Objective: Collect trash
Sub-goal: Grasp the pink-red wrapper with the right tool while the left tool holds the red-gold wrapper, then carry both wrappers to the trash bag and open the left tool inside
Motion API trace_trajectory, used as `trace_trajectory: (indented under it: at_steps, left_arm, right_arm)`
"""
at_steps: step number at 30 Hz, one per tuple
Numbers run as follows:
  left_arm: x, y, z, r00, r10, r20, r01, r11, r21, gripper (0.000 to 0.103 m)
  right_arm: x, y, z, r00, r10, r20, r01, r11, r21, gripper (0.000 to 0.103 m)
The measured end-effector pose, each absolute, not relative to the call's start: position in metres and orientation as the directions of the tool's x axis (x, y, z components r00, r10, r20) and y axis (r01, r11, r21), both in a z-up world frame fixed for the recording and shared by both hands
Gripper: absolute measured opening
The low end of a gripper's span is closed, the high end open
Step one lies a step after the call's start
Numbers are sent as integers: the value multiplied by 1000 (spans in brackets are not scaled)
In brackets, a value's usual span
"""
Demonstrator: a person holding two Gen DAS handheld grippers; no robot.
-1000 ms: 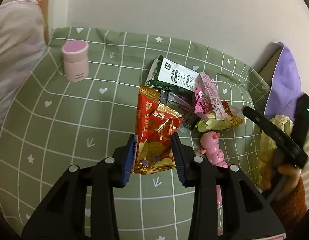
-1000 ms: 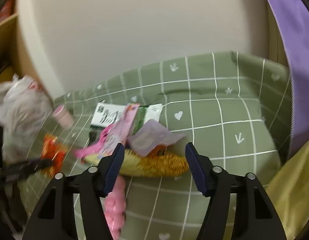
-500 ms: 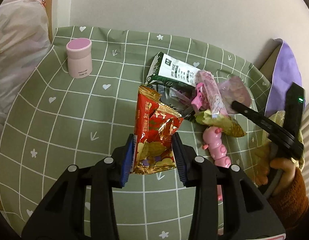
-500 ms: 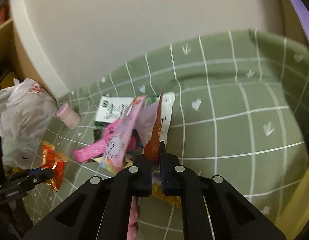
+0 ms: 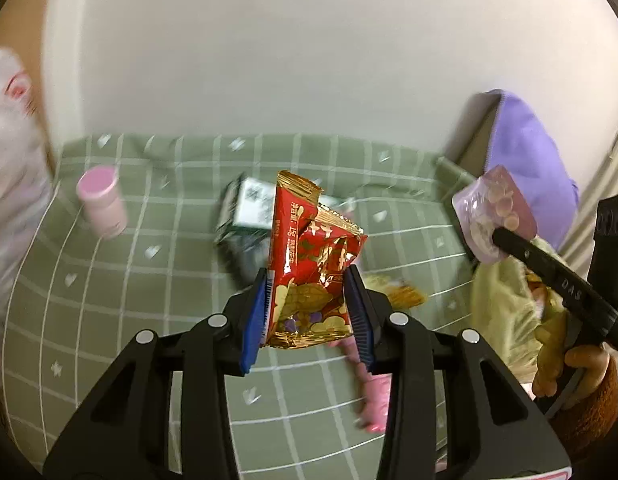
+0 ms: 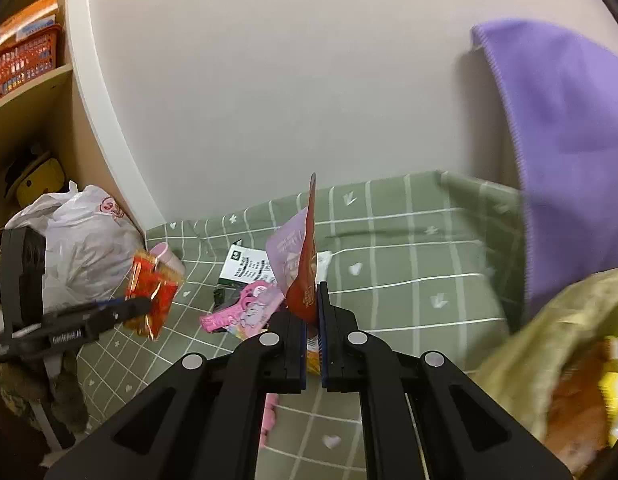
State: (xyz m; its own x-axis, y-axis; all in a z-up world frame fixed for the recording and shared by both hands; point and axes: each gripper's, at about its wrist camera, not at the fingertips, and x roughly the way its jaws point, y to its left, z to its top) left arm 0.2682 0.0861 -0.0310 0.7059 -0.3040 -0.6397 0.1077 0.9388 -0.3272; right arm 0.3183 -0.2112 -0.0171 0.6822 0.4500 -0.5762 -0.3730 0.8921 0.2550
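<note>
My left gripper is shut on a red and gold snack wrapper and holds it above the green checked cloth. My right gripper is shut on a purple wrapper, seen edge-on; it also shows in the left wrist view, lifted at the right. On the cloth lie a green and white carton, a pink wrapper and a yellow-orange wrapper.
A pink jar stands at the back left. A pink toy lies near me. A yellow-green bag hangs open at the right below a purple cloth. A white plastic bag sits left.
Both grippers have lifted their wrappers off the cloth. The right gripper shut on the purple wrapper and carried it up and right toward the yellow-green bag.
</note>
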Motion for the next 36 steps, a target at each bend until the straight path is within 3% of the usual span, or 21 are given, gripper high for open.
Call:
trace_trajectory:
  at_steps: [11, 16, 23, 36]
  left_arm:
    - [282, -24, 73, 688, -578, -439, 507, 815, -279, 35]
    - [285, -87, 91, 588, -691, -420, 648, 714, -267, 35]
    - [283, -171, 73, 417, -767, -488, 776, 580, -249, 35]
    - [303, -280, 8, 136, -747, -650, 826, 449, -342, 35]
  right_arm:
    - [250, -294, 59, 855, 221, -468, -184, 975, 124, 7]
    - [220, -342, 74, 889, 75, -452, -36, 995, 94, 7]
    - [192, -398, 65, 875, -62, -480, 126, 987, 101, 7]
    - [166, -441, 38, 829, -144, -540, 255, 957, 136, 7]
